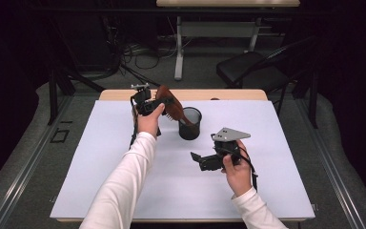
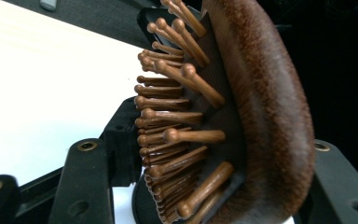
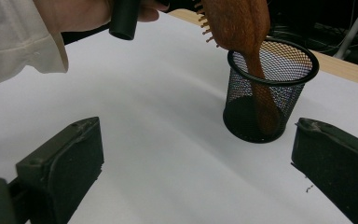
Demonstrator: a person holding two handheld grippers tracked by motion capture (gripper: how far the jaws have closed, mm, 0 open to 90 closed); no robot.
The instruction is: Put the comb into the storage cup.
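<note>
My left gripper (image 1: 163,104) holds a brown wooden hairbrush (image 1: 168,102) tilted above a black mesh cup (image 1: 189,125). In the left gripper view the brush head (image 2: 261,116) sits between the two black jaws, bristles toward the left jaw and its back against the right one. The right gripper view has the brush handle (image 3: 261,88) down inside the cup (image 3: 242,121), leaning on the rim. My right gripper (image 1: 196,160) hovers in front of the cup and to its right, jaws open (image 3: 196,158) and pointed at it, nothing between them.
A white mat (image 1: 124,181) covers the wooden table (image 1: 124,94). The cup stands near the mat's middle. Behind the table are a black chair (image 1: 252,69), a desk frame (image 1: 178,52) and floor cables (image 1: 138,59).
</note>
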